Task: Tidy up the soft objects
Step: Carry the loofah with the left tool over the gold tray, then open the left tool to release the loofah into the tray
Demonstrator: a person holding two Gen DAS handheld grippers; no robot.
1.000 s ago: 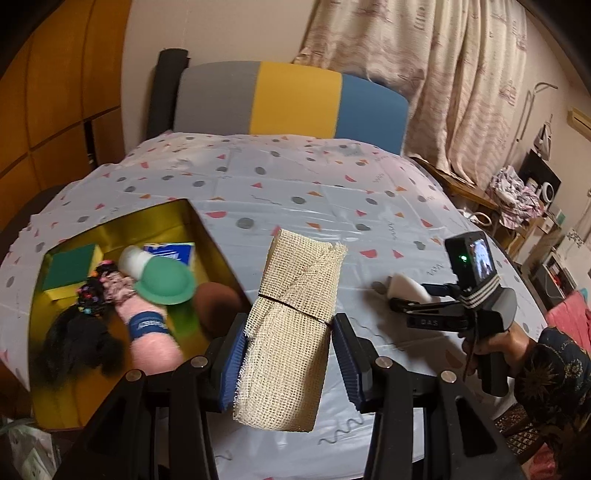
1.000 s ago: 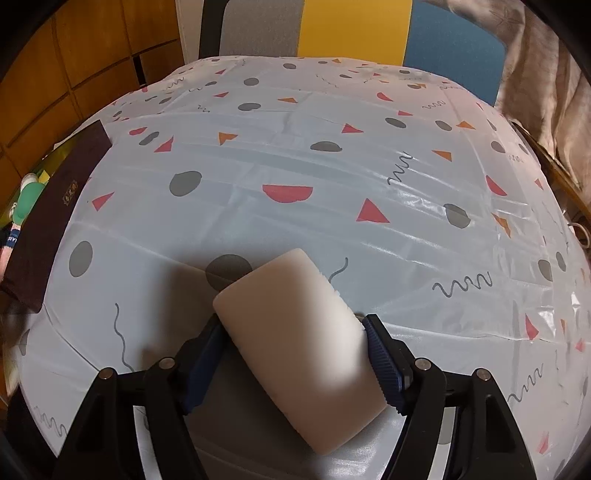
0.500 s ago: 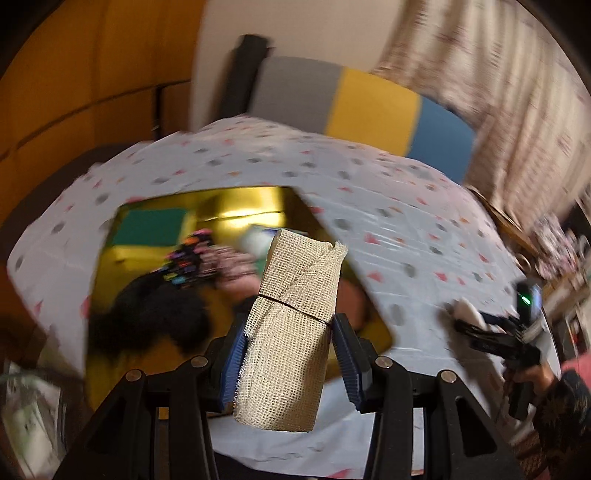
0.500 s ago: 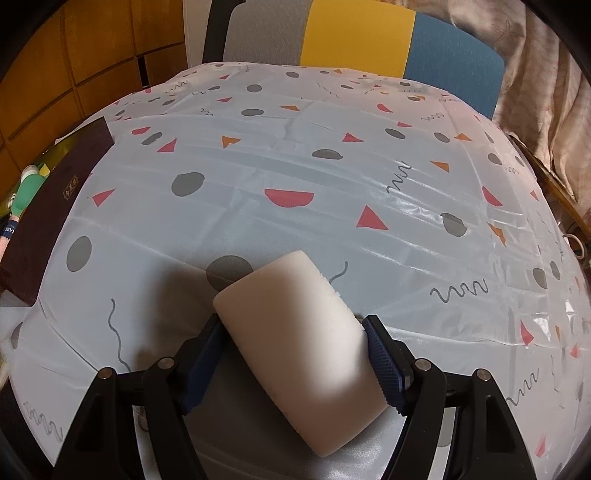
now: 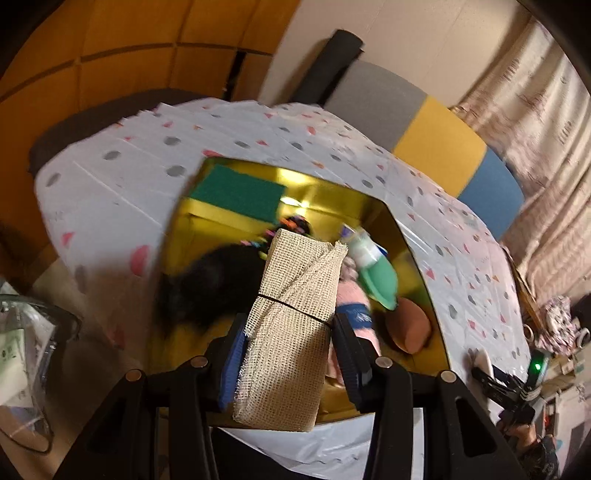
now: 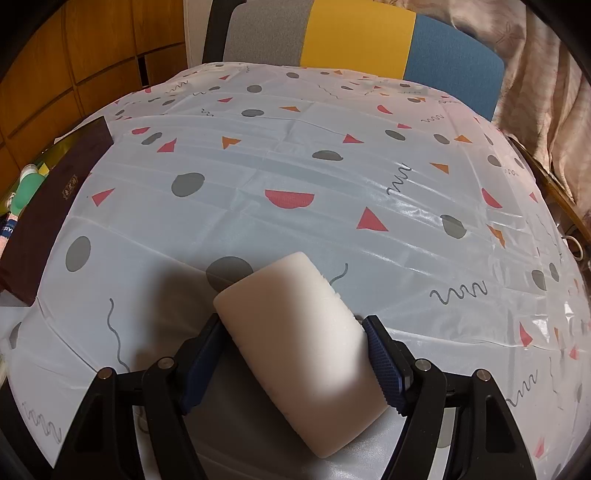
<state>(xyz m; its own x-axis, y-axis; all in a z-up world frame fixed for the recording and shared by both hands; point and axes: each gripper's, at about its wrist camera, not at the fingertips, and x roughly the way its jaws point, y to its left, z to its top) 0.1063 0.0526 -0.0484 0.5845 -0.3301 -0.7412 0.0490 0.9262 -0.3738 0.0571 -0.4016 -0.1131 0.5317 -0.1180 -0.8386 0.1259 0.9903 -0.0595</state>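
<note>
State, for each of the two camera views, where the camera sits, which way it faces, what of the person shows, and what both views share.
Left wrist: rides the left tool, looking down over its mesh cloth bundle into the gold box; the person's other hand shows.
Right wrist: rides the right tool, facing across the tablecloth, holding a white sponge; no body shows.
Shared: tablecloth, box, colour-block chair.

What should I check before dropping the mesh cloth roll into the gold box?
1. Left gripper grip on the mesh cloth roll: ok, clamped between both fingers.
2. Roll over the gold box: ok, box lies behind it.
3. Free spot in the box: cannot tell; black furry item, green sponge and pink item crowd it.
4. Height above the contents: cannot tell.
5. Right gripper holding the white sponge: ok, away from the box.
</note>
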